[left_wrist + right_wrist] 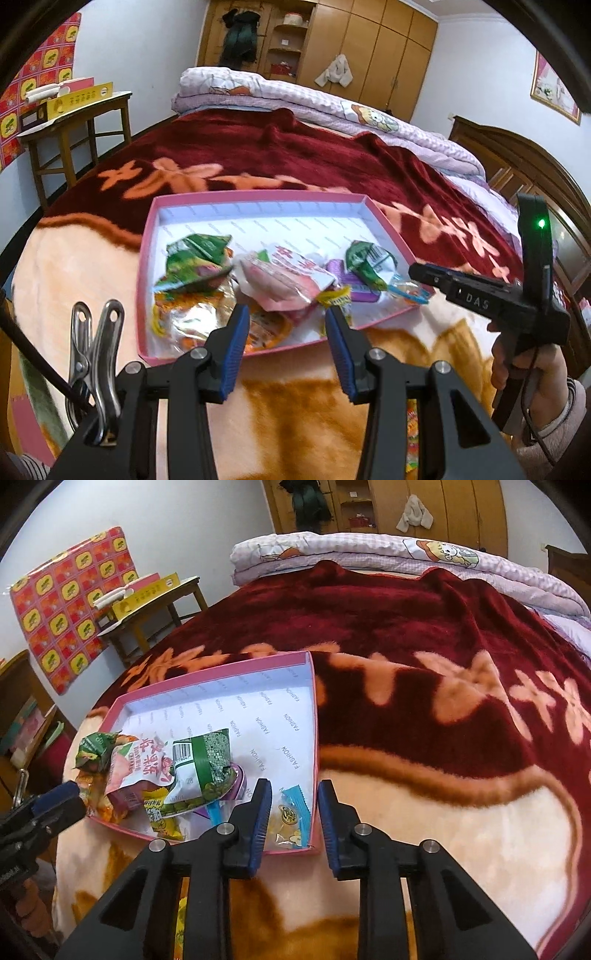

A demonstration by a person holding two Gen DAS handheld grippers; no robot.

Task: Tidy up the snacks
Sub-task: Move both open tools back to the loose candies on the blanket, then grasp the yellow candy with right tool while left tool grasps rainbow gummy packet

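Observation:
A shallow pink box (258, 196) (214, 668) lies on the bed blanket with several snack packets piled along its near side. Among them are a green packet (195, 258), a pink packet (284, 280) (144, 764), a green-and-white packet (207, 760) and a blue-wrapped candy (290, 812) (410, 290) in the near right corner. My left gripper (287, 310) hovers over the box's near edge, open, nothing between its pads. My right gripper (294, 783) (415, 271) hangs over that right corner above the candy, a gap between its pads, nothing pressed.
The dark red and cream blanket (443, 664) spreads to the right of the box. A folded lilac quilt (295, 96) lies at the far end. A wooden table (74, 110) with yellow boxes stands left, a headboard (517, 155) right. Another snack wrapper (412, 435) lies near me.

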